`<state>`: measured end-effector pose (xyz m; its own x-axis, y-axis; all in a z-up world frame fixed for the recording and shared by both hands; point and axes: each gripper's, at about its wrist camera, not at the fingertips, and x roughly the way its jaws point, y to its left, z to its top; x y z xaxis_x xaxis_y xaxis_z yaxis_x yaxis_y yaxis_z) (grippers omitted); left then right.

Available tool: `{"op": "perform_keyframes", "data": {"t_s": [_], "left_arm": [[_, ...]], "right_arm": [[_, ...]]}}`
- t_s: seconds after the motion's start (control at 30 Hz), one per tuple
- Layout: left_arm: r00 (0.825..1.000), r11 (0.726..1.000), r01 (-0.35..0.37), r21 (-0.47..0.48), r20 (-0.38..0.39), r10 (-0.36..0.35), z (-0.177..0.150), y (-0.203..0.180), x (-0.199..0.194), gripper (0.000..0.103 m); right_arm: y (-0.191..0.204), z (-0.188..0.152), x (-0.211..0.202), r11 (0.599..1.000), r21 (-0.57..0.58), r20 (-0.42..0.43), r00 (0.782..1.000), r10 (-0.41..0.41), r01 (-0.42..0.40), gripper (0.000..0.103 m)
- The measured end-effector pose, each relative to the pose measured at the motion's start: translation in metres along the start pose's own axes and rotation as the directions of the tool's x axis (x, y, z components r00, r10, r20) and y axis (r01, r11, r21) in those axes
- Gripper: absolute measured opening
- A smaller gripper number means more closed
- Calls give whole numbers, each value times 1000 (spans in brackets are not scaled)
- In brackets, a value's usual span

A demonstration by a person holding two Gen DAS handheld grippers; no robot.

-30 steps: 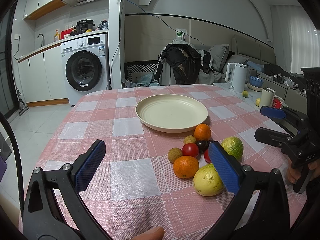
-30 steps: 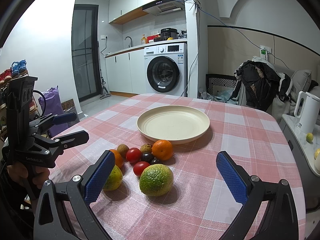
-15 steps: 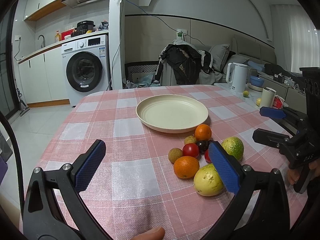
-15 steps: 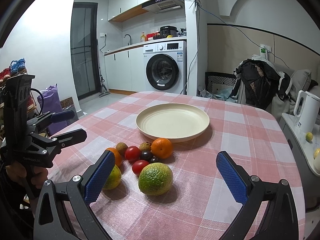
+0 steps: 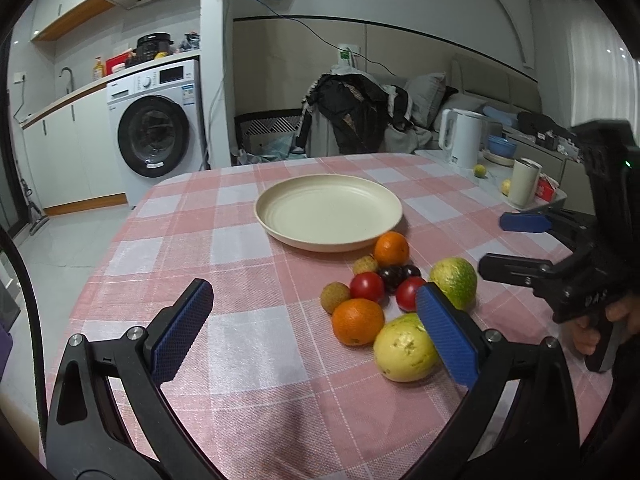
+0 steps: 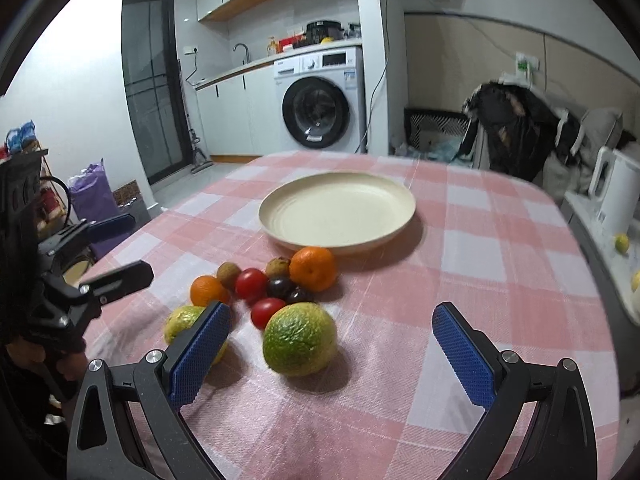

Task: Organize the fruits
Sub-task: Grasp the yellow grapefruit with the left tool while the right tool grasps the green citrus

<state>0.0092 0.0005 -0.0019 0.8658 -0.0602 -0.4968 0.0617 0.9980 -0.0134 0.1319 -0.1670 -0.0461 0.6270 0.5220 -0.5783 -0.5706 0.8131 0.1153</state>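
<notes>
On a table covered with a pink-and-white checked tablecloth [image 5: 248,332] sits a cream plate [image 5: 328,210], bare inside, with a cluster of fruit just in front of it. Nearest the plate's rim is an orange [image 6: 313,269]; a second orange [image 5: 357,321] lies at the near side of the cluster in the left wrist view. Between them are two red tomatoes [image 5: 367,287], two small brown lychee-like fruits [image 5: 335,297] and a pair of dark plums [image 6: 281,286], all packed close or touching. A green citrus fruit [image 6: 300,339] lies at the cluster's edge, and a yellow-green one [image 5: 406,348] sits beside the second orange. The left gripper [image 5: 316,330] hangs above the cloth with its blue pads spread wide and nothing between them. The right gripper [image 6: 336,354] is likewise spread wide, its pads flanking the green citrus without touching it. A hand [image 5: 608,320] grips the right tool's handle.
</notes>
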Motion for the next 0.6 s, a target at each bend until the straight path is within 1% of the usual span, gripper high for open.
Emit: {"op": "perform_keyframes", "data": {"t_s": [0.13, 0.2, 0.23, 0.27, 0.3, 0.33, 0.37, 0.5, 0.57, 0.6], "left_arm": [[998, 999, 49, 23, -51, -48, -2, -5, 4, 102], [995, 997, 71, 36, -73, -69, -3, -8, 10, 102], [993, 996, 82, 42, -89, -78, -4, -10, 13, 102], [991, 995, 92, 46, -102, -87, -6, -16, 16, 101], [986, 993, 108, 46, -131, -101, -8, -17, 21, 98], [983, 992, 119, 44, -148, -112, -9, -18, 24, 96], [976, 990, 138, 40, -173, -129, -10, -18, 29, 92], [963, 984, 176, 20, -212, -168, -17, -25, 37, 84], [956, 982, 190, 10, -228, -182, -19, -28, 39, 80], [954, 981, 193, 8, -237, -186, -20, -29, 41, 78]], "right_arm": [[-2, 0, 10, 1000, 16, -69, 998, -2, 3, 103], [-2, -2, 18, 1000, 28, -111, 994, 10, -7, 103], [-3, -3, 21, 999, 41, -130, 991, 29, -24, 102], [-4, -4, 23, 998, 48, -142, 989, 46, -39, 100], [-3, -5, 25, 997, 52, -154, 986, 58, -50, 98], [-2, -6, 27, 997, 55, -163, 985, 64, -56, 93], [-2, -7, 29, 997, 57, -173, 982, 70, -61, 88], [-2, -8, 38, 992, 83, -220, 969, 110, -94, 81], [0, -8, 40, 992, 83, -233, 966, 109, -92, 71], [1, -8, 42, 992, 80, -237, 965, 110, -93, 70]]}}
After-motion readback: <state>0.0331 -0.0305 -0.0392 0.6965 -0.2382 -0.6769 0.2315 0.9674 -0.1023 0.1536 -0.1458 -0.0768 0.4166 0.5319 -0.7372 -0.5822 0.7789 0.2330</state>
